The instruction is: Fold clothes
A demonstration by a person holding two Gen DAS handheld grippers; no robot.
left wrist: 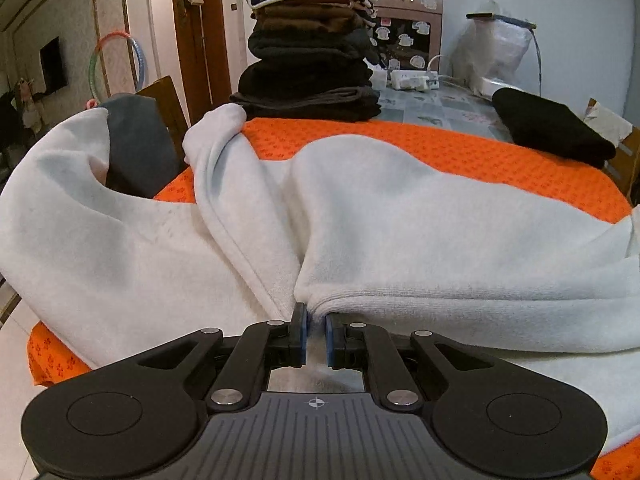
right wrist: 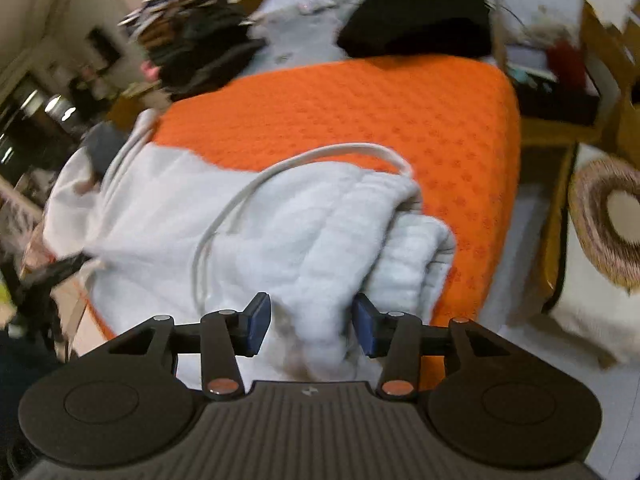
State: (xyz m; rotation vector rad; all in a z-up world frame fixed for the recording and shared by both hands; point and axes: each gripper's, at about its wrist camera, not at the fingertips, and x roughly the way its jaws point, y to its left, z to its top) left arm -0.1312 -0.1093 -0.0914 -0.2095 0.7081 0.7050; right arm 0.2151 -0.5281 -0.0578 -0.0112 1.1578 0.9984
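Observation:
A white fleece garment [left wrist: 400, 224] lies spread on an orange mat [left wrist: 460, 152] on the table. My left gripper [left wrist: 316, 322] is shut on the garment's near hem, with cloth pinched between the blue pads. In the right wrist view the same garment [right wrist: 280, 232] lies bunched, with a ribbed cuff or waistband end [right wrist: 416, 248] and a white drawstring [right wrist: 240, 208] looping over it. My right gripper [right wrist: 312, 320] is open, its jaws on either side of a fold of the white cloth. The right view is motion-blurred.
A tall stack of folded dark clothes [left wrist: 308, 52] stands at the back of the table. A folded black garment [left wrist: 556, 128] lies back right. A power strip [left wrist: 412, 80] and a plastic bag [left wrist: 496, 48] sit behind. A wooden chair [right wrist: 560, 132] stands right of the table.

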